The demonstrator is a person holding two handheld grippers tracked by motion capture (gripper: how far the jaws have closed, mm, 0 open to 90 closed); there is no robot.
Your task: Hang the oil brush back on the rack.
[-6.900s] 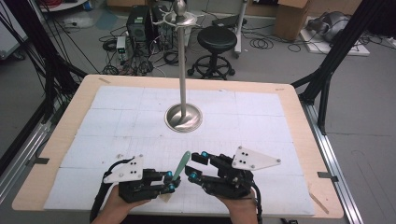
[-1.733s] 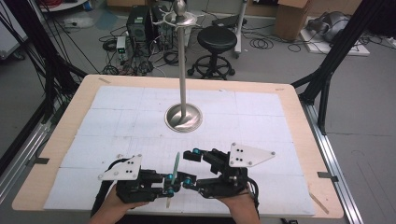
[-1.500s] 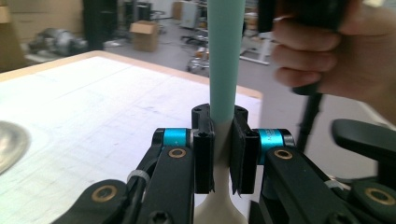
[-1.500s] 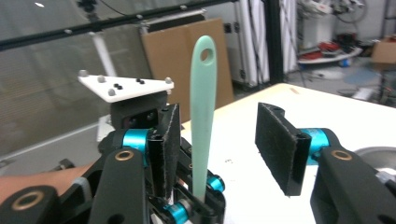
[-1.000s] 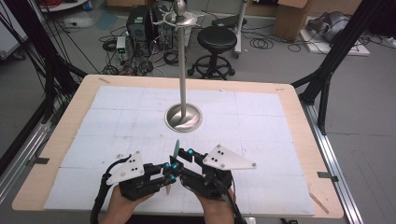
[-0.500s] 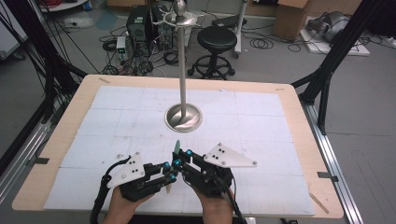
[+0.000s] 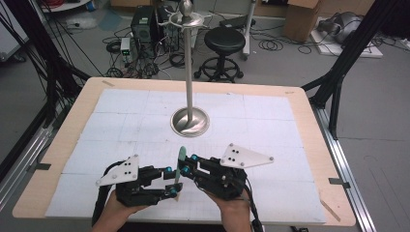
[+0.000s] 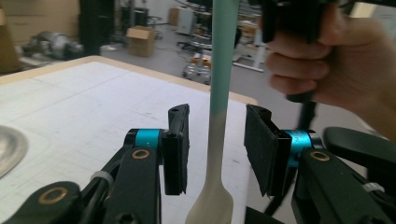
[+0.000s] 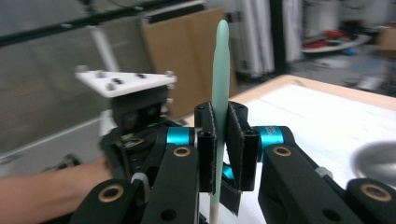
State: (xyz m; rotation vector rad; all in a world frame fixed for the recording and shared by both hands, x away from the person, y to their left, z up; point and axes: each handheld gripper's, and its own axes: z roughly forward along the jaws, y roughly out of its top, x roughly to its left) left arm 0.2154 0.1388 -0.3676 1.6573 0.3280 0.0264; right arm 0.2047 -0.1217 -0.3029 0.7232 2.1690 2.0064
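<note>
High view: the green-and-cream spatula (image 7: pixel 179 164) stands nearly upright between the two grippers at the near edge of the table (image 7: pixel 309 145), its green end up and tilted slightly toward the metal stand (image 7: pixel 190 118) beyond. The right gripper (image 7: pixel 185 164) meets it from its own side high on the green part; the left gripper (image 7: pixel 170 181) sits lower, at the cream end.

Left gripper view: the spatula (image 8: pixel 219 93) rises straight up through the gap between this gripper's (image 8: pixel 216 140) jaws, its long axis running along them, the cream blade down near their roots. The jaws have just been opening and now stand spread, a clear gap showing on both sides of the handle, so neither pad presses it. The person's right hand (image 8: pixel 322 60) is just beyond, above the jaws.

Right gripper view: this gripper's (image 9: pixel 220 135) jaws have just been closing and now pinch the spatula's (image 9: pixel 219 70) green handle, pads flat against both its sides. The handle runs upright, along the jaws, its tip well above them. In my judgement the right gripper alone carries it, so the handover is nearly done and the left can back away sideways.
</note>
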